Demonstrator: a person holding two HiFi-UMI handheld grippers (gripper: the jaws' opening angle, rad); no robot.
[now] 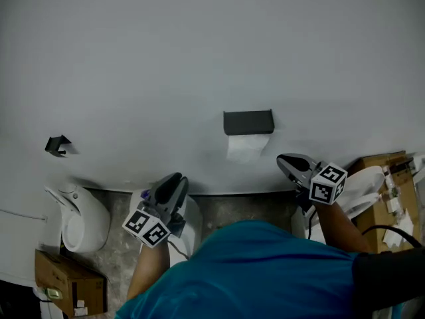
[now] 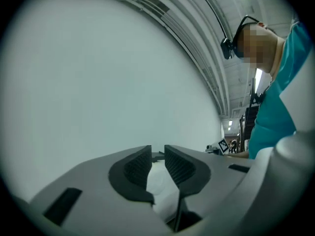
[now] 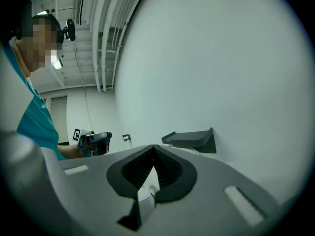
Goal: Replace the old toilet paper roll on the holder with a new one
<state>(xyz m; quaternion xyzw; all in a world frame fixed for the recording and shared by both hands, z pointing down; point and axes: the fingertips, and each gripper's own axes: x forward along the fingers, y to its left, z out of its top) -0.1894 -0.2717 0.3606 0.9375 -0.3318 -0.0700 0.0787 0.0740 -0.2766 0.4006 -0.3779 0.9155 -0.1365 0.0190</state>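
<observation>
Holder (image 1: 248,121) is sitting black on the far wall (image 1: 199,45), with old toilet paper (image 1: 245,147) hanging out below its cover. The roll body itself is hiding under the cover. Person is standing near, holding both claws level toward the wall. Right gripper (image 1: 288,159) is hovering just right of the holder and slightly lower, apart from it, jaws clenched tip to tip and gripping nothing. Left gripper (image 1: 175,178) is waiting lower left, well apart from the holder, jaws narrowly parted, nothing pinched that I can make out. New roll: not seeing one. Looks like the approach for pulling the old roll is going on. Doing it well probably means releasing the right claw before it arrives, coming in under the cover, and grabbing the roll body rather than the loose sheet, which would likely just unspool or tear.
</observation>
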